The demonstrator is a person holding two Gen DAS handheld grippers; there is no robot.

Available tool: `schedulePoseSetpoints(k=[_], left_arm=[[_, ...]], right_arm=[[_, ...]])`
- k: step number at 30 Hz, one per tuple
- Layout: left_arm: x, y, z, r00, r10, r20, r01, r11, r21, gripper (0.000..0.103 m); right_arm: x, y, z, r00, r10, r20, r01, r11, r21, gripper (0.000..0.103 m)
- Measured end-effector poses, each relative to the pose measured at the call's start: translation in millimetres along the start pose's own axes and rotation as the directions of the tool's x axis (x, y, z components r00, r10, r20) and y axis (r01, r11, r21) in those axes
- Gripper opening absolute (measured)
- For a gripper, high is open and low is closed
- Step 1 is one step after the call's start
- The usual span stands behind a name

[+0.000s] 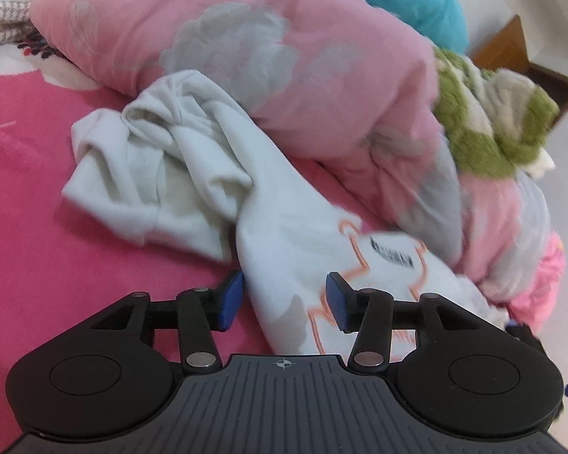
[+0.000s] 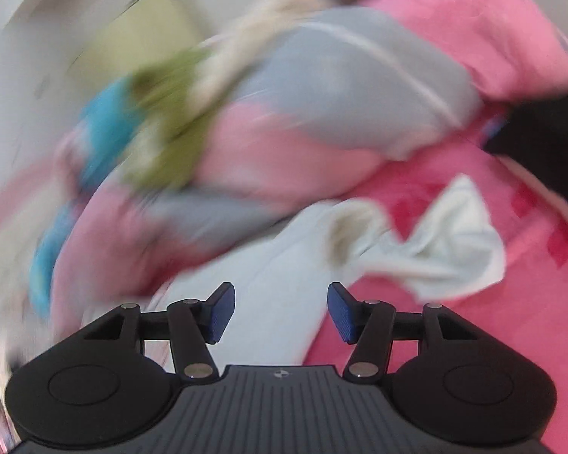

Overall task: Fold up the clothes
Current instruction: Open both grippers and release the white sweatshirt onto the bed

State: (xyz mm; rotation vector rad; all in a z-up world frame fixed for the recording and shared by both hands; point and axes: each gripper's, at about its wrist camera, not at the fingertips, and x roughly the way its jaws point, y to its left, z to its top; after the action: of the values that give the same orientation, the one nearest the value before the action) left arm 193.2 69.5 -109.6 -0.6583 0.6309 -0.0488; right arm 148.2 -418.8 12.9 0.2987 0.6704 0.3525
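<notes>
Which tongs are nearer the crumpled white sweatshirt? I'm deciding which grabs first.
Left, marginally. Left tongs straddle the white sweatshirt; right tongs hover open above its edge.

garment (image 1: 216,174) lies on the blanket (image 1: 38,257), before the quilt (image 1: 284,56).

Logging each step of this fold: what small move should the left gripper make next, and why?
Probably close the left gripper: its jaws stand open with the white sweatshirt lying crumpled between them on the pink blanket, not yet held.
</notes>
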Motion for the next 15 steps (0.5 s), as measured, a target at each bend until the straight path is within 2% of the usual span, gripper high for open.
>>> schedulePoseSetpoints(k=[2, 4, 6, 8, 11, 13, 14, 15], left_arm=[[-9.9, 1.9, -6.2, 1.0, -0.01, -0.014, 0.01, 1.0, 0.004, 0.047], [-18.6, 4.3, -11.5, 0.999, -0.018, -0.028, 0.018, 1.0, 0.003, 0.047], [-26.2, 5.4, -15.6, 0.999, -0.023, -0.042, 0.023, 1.0, 0.009, 0.047], [-32.9, 4.9, -18.8, 0.998, -0.025, -0.056, 0.026, 0.999, 0.024, 0.047], [-46.6, 6.3, -23.1, 0.999, -0.027, -0.042, 0.028, 0.999, 0.035, 0.047], [-53.0, 6.9, -25.2, 0.999, -0.033, -0.032, 0.035, 0.999, 0.038, 0.047], [-56.2, 7.2, -26.2, 0.999, -0.037, -0.027, 0.038, 0.999, 0.04, 0.047], [-59.4, 7.5, -27.3, 0.999, -0.04, -0.022, 0.041, 0.998, 0.041, 0.047]], right_arm=[[-10.5, 54.0, -27.2, 0.999, 0.015, -0.049, -0.024, 0.984, -0.174, 0.058], [-9.4, 104.9, -60.4, 0.994, 0.035, -0.105, -0.068, 0.941, -0.331, 0.057], [-3.3, 153.7, -96.6, 0.987, 0.039, -0.158, -0.111, 0.871, -0.478, 0.057], [8.9, 189.1, -129.2, 0.984, 0.003, -0.176, -0.111, 0.789, -0.605, 0.056], [30.7, 215.7, -163.7, 0.984, -0.119, -0.133, -0.019, 0.673, -0.739, 0.055], [49.1, 216.2, -176.1, 0.973, -0.207, -0.101, 0.055, 0.636, -0.77, 0.047], [56.8, 213.0, -180.0, 0.967, -0.23, -0.107, 0.067, 0.637, -0.768, 0.042], [62.7, 208.8, -181.7, 0.964, -0.238, -0.12, 0.066, 0.65, -0.757, 0.026]])
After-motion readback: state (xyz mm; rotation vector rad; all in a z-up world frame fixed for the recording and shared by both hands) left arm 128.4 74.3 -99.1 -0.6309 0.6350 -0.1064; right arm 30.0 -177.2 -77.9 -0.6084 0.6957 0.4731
